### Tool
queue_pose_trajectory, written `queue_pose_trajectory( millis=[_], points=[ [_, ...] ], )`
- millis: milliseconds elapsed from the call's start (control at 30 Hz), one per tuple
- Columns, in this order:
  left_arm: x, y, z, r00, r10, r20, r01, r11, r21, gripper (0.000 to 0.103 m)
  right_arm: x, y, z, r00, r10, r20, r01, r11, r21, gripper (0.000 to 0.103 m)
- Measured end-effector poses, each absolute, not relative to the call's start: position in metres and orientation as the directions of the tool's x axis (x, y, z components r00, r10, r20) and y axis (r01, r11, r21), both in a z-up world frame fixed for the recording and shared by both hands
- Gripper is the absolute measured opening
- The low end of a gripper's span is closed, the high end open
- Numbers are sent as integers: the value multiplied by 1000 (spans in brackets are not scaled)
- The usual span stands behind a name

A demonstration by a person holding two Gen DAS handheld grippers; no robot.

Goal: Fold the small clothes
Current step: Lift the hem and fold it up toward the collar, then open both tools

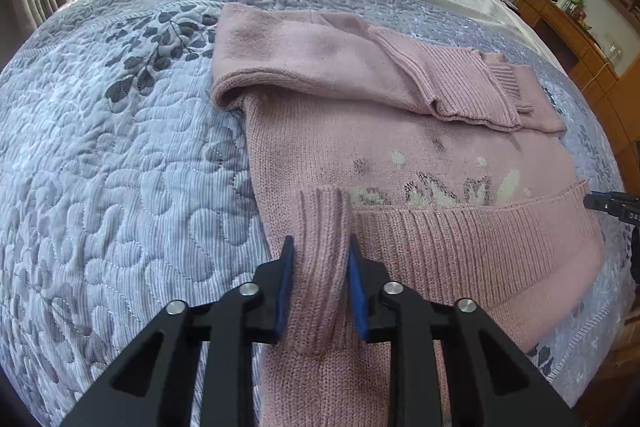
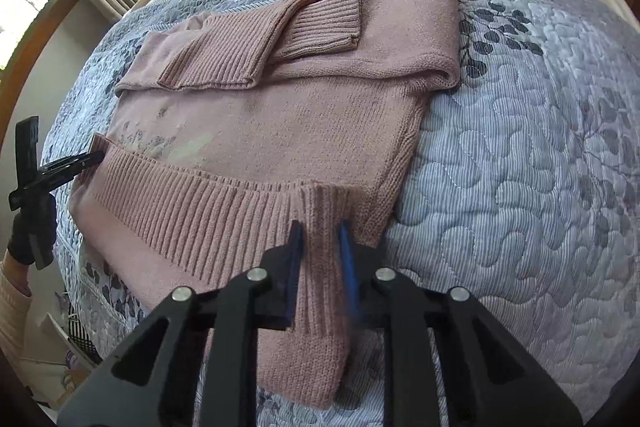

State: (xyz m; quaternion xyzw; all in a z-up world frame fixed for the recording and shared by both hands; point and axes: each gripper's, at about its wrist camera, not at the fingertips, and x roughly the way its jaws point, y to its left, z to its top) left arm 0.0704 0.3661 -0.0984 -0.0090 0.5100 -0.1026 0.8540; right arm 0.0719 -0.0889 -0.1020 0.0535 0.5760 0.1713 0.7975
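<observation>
L gripper (image 1: pixel 320 263): jaws closed tight, blue pads (image 1: pixel 285 291) pinching a fold of knit; pointing fwd, low. R gripper (image 2: pixel 320 247): same, jaws clamped on a ribbed fold. L hand (image 2: pixel 30 231): dark glove, wrapped round L gripper's handle, pale sleeve (image 2: pixel 12 291) at wrist.

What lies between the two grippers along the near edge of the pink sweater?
Only the sweater's ribbed hem runs between the left gripper and the right gripper, each pinching one of its corners. The right wrist view shows the whole stretch.
</observation>
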Motion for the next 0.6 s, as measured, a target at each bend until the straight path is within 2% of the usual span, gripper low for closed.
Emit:
queue_pose_trajectory(
  millis=[133,400,600],
  points=[
    [60,367,-89,489,-199,-849,168,977,-132,16,56,-92,-86,314,355,-880,-227,928,294,9],
    [20,370,-46,592,-248,-767,182,968,-173,15,24,-100,-48,389,418,-821,-226,907,355,8],
    [19,370,-2,679,-261,-686,192,965,-177,15,26,-107,-11,461,440,-771,-227,898,377,8]
  ],
)
